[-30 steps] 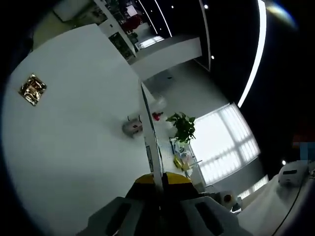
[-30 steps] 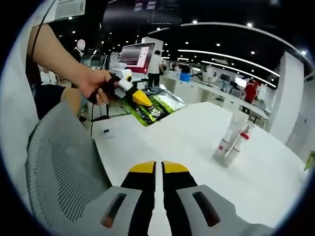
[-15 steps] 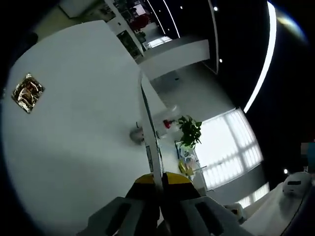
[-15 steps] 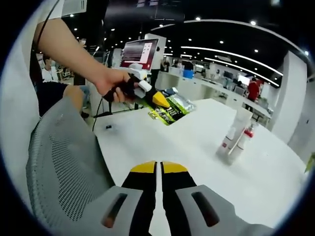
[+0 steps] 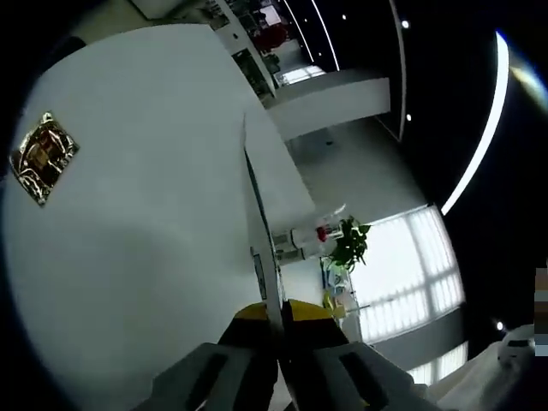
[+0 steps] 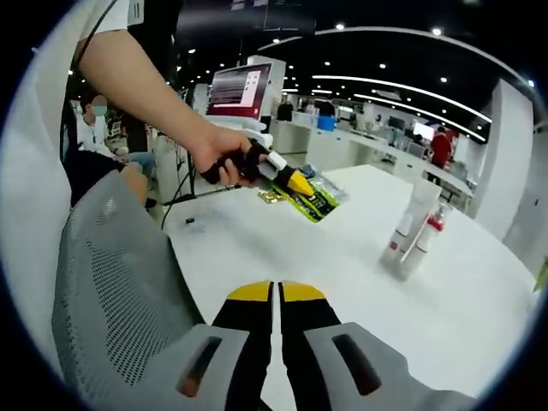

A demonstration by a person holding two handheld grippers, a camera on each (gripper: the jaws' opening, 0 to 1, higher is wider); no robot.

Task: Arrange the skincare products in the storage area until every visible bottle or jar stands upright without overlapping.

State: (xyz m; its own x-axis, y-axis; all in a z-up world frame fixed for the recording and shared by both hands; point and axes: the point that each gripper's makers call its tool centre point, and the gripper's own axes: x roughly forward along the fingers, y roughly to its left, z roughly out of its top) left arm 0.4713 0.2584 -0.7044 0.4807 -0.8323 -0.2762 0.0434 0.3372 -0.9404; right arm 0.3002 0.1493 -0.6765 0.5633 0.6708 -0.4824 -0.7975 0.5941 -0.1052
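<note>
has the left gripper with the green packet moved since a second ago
Yes. In the right gripper view the left gripper, shut on the green packet, has moved rightward, closer to the white tubes.

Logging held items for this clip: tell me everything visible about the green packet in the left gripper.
The green packet is a flat, glossy pouch, bright green and black with pale print and a silvery, crinkled far end. In the right gripper view the left gripper holds it by one end, its yellow-tipped jaws shut on it, above the white table. It slants down and away from the person's hand. In the left gripper view it appears edge-on as a thin strip rising from the jaws.
</note>
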